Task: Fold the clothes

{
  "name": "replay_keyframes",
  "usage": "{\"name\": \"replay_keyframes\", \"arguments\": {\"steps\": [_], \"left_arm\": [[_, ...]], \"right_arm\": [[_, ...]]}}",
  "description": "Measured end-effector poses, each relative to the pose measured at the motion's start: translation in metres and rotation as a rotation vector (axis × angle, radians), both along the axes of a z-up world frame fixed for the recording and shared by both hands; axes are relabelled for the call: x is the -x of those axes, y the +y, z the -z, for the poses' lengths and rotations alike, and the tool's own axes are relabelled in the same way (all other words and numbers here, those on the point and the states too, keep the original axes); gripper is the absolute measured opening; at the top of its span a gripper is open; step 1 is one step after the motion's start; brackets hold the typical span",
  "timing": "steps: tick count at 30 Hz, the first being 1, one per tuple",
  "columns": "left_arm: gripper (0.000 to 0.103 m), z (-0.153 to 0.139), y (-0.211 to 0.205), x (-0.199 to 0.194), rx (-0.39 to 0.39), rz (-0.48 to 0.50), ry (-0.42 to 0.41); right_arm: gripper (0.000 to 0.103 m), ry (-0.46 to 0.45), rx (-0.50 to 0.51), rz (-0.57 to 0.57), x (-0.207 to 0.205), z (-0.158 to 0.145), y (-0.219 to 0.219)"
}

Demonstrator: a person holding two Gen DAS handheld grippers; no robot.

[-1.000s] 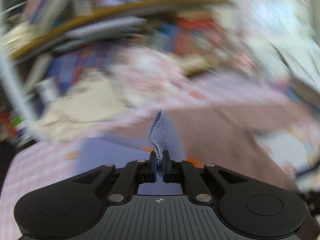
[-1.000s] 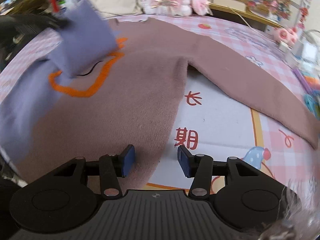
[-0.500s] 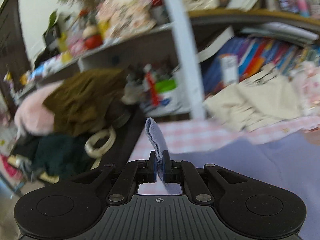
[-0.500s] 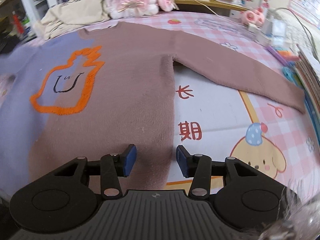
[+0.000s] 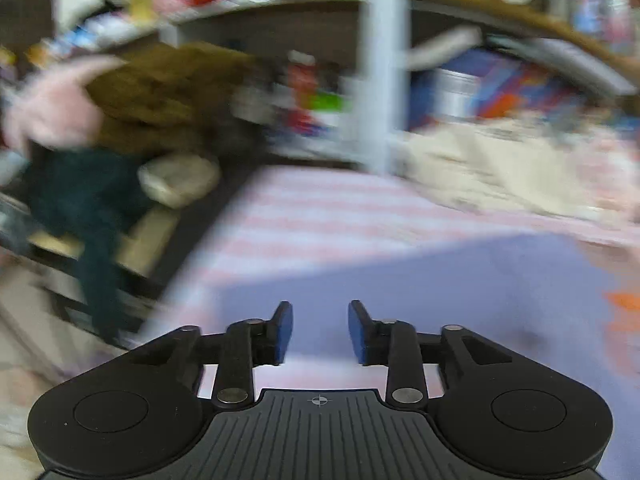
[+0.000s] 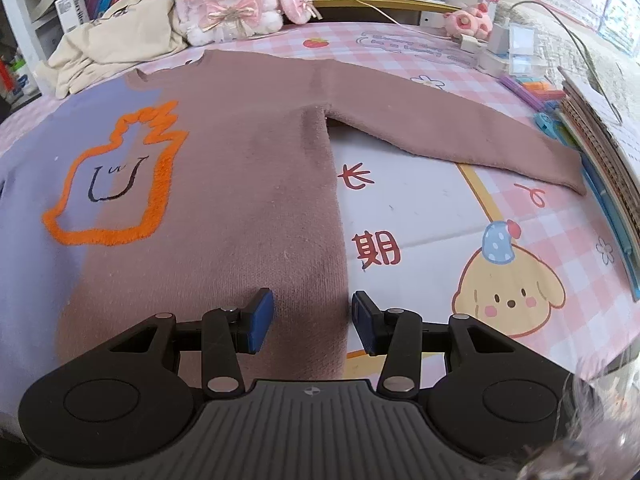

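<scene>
Sweater (image 6: 248, 168): lies flat on the bench, front up, collar toward the far edge. Body mostly brown; the part toward the left edge is lavender. An orange flame-like outline with a small drawn face (image 6: 116, 184) straddles the two colours.

Brown sleeve (image 6: 460, 120): stretched out flat toward the right edge, cuff ending near a stack of books (image 6: 600, 136) there.

Lavender part, left view (image 5: 420, 280): spread flat on the cloth; frame heavily blurred, little detail readable.

Left claw (image 5: 320, 332): fingers apart, nothing between them. It sits over the lavender fabric near the left edge of the bench; whether it touches the cloth I cannot tell.

Right claw (image 6: 313, 320): fingers apart, holding nothing. It sits at the near edge, straddling the brown side seam near the hem; one finger over the knit, the other over the bare cover. Contact with the fabric not discernible.

Bench (image 6: 420, 208): covered in a pink checked cloth with a printed cartoon puppy (image 6: 512, 292) and red characters, near the right claw.

Far edge: pink plush rabbit (image 6: 236, 0) seated upright, a crumpled cream garment (image 6: 116, 44) just beside it toward the left.

Far right corner: small pink toy (image 6: 468, 20), white boxes and a cable.

Beyond the left edge: shelving with a white upright post (image 5: 380, 68), a brown garment (image 5: 160, 88) and a pink one (image 5: 52, 112) heaped together; all blurred.
</scene>
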State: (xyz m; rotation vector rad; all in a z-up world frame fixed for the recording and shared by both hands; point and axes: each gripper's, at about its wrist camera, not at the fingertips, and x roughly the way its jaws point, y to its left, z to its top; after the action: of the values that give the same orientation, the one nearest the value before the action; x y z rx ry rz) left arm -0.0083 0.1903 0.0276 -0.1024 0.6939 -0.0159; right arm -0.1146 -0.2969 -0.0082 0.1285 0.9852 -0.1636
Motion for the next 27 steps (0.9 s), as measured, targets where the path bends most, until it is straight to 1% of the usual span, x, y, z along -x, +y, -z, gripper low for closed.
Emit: {"name": "replay_keyframes", "arguments": {"steps": [3,4,5,11,14,16,17,18,19,20,24,27], "left_arm": [[0.041,0.016,-0.033,0.005,0.154,0.131,0.051],[0.041,0.021,-0.043,0.004,0.188,0.156,0.065],[0.041,0.026,-0.053,0.001,0.201,0.167,0.076],[0.039,0.045,-0.086,-0.024,0.171,0.190,0.140],[0.038,0.050,-0.095,-0.030,0.154,0.196,0.141],[0.035,0.051,-0.099,-0.033,0.145,0.193,0.135],[0.027,0.051,-0.100,-0.034,0.141,0.190,0.135],[0.003,0.051,-0.102,-0.035,0.142,0.196,0.144],[0.004,0.052,-0.103,-0.036,0.141,0.197,0.153],[0.003,0.052,-0.103,-0.036,0.143,0.195,0.156],[0.003,0.050,-0.089,-0.032,0.168,0.151,0.157],[0.003,0.052,-0.073,-0.030,0.182,0.137,0.163]], "right_arm": [[0.042,-0.002,0.007,0.002,-0.001,0.000,0.002],[0.042,-0.003,0.009,0.002,-0.001,0.000,0.002],[0.042,-0.005,0.009,0.004,0.000,0.000,0.002],[0.042,-0.020,-0.007,0.028,0.005,0.001,0.002],[0.041,-0.032,-0.010,0.035,0.010,0.001,0.003],[0.035,-0.040,-0.013,0.028,0.011,0.001,0.005],[0.030,-0.044,-0.015,0.022,0.011,0.001,0.006],[0.027,-0.048,-0.017,0.015,0.012,0.001,0.007],[0.018,-0.051,-0.021,-0.002,0.011,0.001,0.009],[0.014,-0.054,-0.023,-0.018,0.010,0.001,0.011],[0.012,-0.062,0.018,-0.049,0.003,0.001,0.020],[0.012,-0.066,-0.006,-0.074,-0.008,0.002,0.022]]}}
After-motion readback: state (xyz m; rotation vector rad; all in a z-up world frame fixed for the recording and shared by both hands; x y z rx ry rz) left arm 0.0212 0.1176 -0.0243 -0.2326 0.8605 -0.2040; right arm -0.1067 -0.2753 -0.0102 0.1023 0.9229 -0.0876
